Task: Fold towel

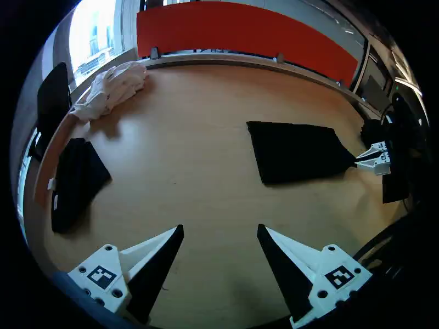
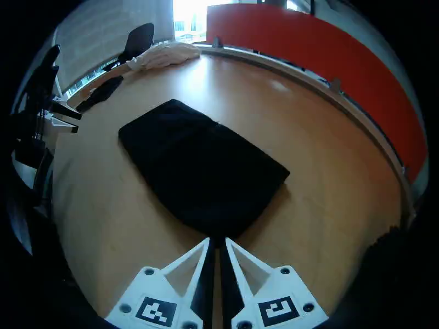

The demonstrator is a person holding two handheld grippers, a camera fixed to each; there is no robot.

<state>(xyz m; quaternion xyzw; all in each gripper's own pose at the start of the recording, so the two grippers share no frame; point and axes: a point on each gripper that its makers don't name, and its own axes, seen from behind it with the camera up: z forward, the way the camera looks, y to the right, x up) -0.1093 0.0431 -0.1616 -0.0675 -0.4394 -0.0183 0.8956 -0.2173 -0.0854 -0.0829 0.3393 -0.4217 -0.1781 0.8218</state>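
Where your left gripper view looks across the wooden table (image 1: 192, 164), your left gripper (image 1: 219, 241) has its two fingers spread wide, and nothing is between them. They hang over bare wood on the side of the table far from the red panel (image 1: 241, 33). The towel (image 1: 296, 151), black, lies flat on the table between this gripper and the red panel, a little to the right. The towel corner farthest from the red panel is drawn out to a point, and there the right gripper (image 1: 376, 158) has it at its fingertips. A heap of white cloth (image 1: 112, 88) lies near the left end of the red panel. A dark cloth (image 1: 77, 181) lies at the table edge, well apart from the panel.

In your right gripper view, the right gripper's fingers are almost together, with only a thin slit between them. The near corner of the towel goes in between the tips, so both fingers press on it. From there the towel spreads flat toward the red panel, which runs along the far and right edge of the table. The white cloth lies just beside the panel's far end.
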